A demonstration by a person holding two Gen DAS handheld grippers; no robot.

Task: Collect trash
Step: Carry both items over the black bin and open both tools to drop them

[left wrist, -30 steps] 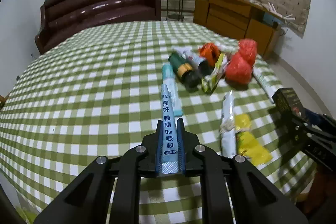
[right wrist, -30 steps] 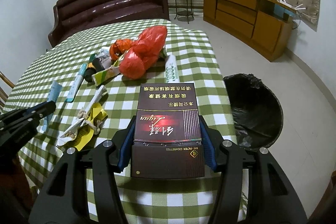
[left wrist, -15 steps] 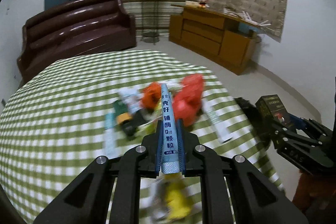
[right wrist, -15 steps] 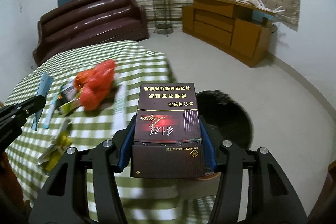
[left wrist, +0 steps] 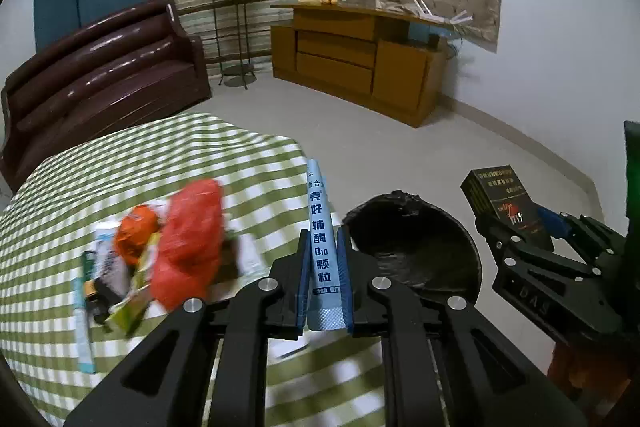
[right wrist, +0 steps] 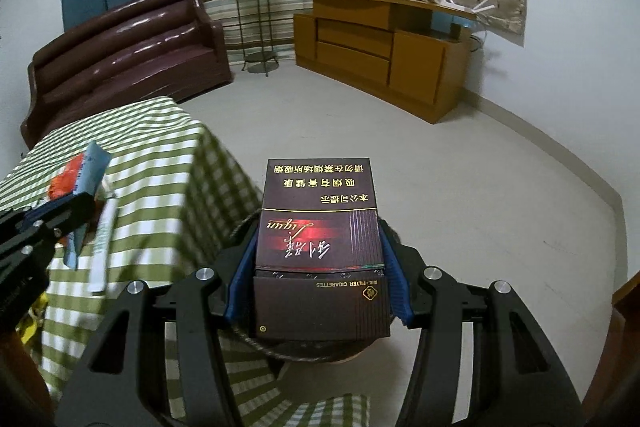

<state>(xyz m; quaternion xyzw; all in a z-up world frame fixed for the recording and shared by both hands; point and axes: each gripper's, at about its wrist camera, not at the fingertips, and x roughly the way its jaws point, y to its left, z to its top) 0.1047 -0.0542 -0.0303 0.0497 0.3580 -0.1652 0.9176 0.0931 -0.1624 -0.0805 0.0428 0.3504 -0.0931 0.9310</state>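
Note:
My left gripper (left wrist: 323, 259) is shut on a pale blue sachet (left wrist: 321, 243) with printed characters, held upright at the table's right edge beside the black-lined trash bin (left wrist: 416, 255). My right gripper (right wrist: 318, 267) is shut on a dark cigarette box (right wrist: 320, 243), which hides most of the bin (right wrist: 256, 343) underneath it. In the left wrist view the right gripper (left wrist: 516, 219) with its box (left wrist: 504, 203) hangs to the right of the bin. The left gripper (right wrist: 60, 219) with the sachet (right wrist: 90, 171) shows at the left edge of the right wrist view.
Leftover trash lies on the green checked tablecloth (left wrist: 120, 171): a red bag (left wrist: 188, 239), an orange wrapper (left wrist: 134, 231), a dark bottle (left wrist: 96, 291) and several packets. A brown sofa (left wrist: 100, 67), a plant stand (left wrist: 232, 27) and a wooden sideboard (left wrist: 360, 63) stand beyond on the grey floor.
Both grippers have swung right, away from over the table toward the bin, each keeping its item. The bin now shows just past the left gripper and under the right one.

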